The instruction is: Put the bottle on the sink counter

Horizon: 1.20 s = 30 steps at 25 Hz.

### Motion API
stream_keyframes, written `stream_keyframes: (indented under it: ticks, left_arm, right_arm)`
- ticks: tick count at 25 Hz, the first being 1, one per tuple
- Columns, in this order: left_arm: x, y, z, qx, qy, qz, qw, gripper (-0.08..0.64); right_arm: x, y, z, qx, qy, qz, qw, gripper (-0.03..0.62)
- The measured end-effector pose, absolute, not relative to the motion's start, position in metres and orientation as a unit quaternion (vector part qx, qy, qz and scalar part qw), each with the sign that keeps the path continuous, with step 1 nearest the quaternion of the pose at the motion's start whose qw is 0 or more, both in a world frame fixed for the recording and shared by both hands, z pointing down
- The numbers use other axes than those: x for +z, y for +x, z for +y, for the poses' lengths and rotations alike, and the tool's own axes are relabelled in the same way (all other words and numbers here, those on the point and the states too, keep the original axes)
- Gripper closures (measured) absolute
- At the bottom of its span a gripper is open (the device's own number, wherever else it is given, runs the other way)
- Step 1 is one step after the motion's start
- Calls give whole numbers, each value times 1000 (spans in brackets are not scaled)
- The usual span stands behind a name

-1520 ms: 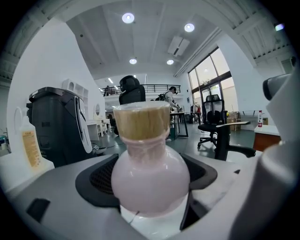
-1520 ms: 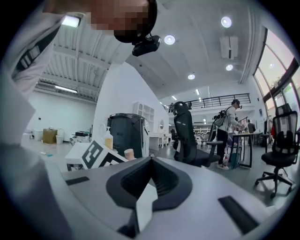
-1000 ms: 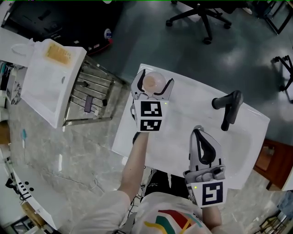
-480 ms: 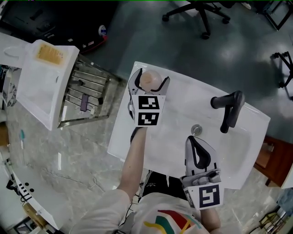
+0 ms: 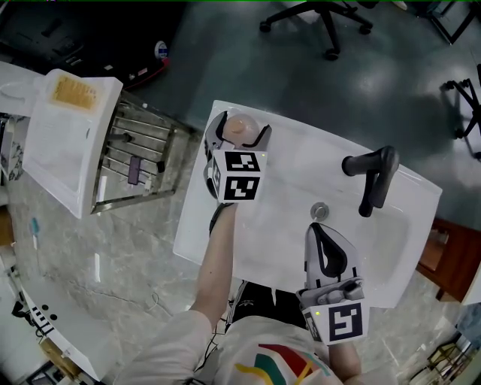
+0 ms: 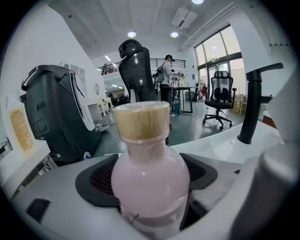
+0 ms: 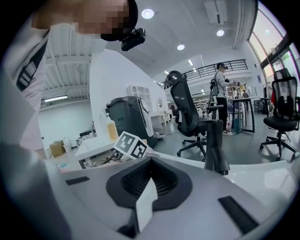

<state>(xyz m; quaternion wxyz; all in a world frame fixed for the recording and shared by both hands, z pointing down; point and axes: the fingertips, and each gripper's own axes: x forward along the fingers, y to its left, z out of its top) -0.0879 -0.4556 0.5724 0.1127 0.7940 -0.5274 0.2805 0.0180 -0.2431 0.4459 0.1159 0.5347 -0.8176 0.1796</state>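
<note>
A pink bottle (image 5: 238, 128) with a pale wooden cap stands upright between the jaws of my left gripper (image 5: 239, 135), which is shut on it. It is over the far left corner of the white sink counter (image 5: 293, 162); whether its base touches the counter is hidden. In the left gripper view the bottle (image 6: 150, 173) fills the middle, clamped by both jaws. My right gripper (image 5: 320, 228) hovers over the basin's near side, shut with nothing in it, just short of the drain (image 5: 320, 211). In the right gripper view its jaws meet, empty.
A black faucet (image 5: 372, 180) rises at the counter's far right. Left of the sink stand a metal rack (image 5: 135, 162) and a white box (image 5: 64, 135) with a yellow label. An office chair base (image 5: 316, 19) sits on the floor beyond.
My left gripper has carried the bottle a little further toward the counter's far left corner. The right gripper shifted slightly left and stays shut.
</note>
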Motion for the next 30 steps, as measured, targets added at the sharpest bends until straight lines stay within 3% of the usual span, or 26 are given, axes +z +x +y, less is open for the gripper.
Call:
stream_keyframes:
  ticks: [20, 30]
  left_arm:
    - [579, -85, -456, 302, 791, -518, 122, 153]
    - [549, -84, -460, 258, 796, -535, 118, 152]
  right_arm:
    - [440, 21, -231, 152, 558, -808, 110, 580]
    - [428, 32, -221, 139, 570, -803, 108, 580]
